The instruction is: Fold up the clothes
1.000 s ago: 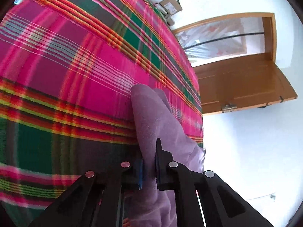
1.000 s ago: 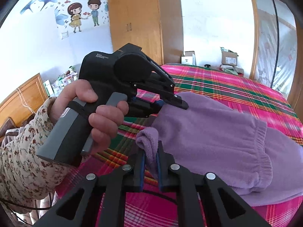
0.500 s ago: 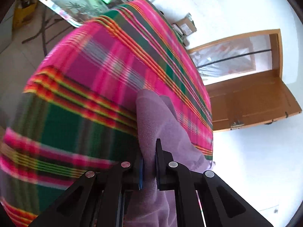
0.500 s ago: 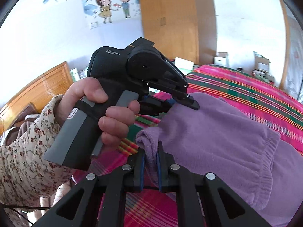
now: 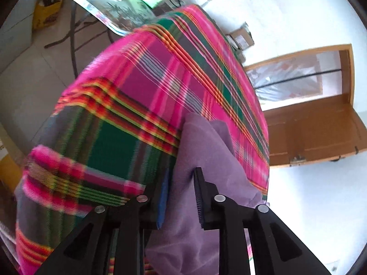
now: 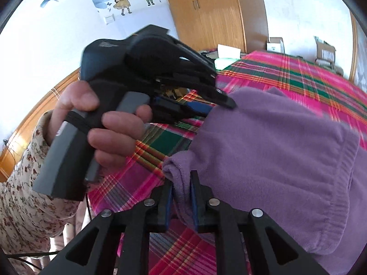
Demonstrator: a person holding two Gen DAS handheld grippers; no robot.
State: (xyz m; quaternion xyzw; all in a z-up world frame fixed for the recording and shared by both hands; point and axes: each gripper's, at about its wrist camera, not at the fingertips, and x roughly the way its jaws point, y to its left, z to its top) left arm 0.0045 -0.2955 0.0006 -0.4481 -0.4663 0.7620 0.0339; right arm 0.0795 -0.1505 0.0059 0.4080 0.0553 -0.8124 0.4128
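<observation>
While both tools loosen, purple garment (image 6: 275,151) lies on plaid bedspread (image 5: 142,105) of bed. Left tool (image 5: 181,197): jaws opening, gap visible beside fabric, garment corner between pads but not pinched. Right tool (image 6: 181,197): jaws opening, folded garment edge between blue pads, whether they touch fabric cannot tell. Left hand (image 6: 107,123), floral sleeve (image 6: 25,197), grips left tool handle at garment's left edge. Wooden door (image 5: 316,128) beyond bed.
</observation>
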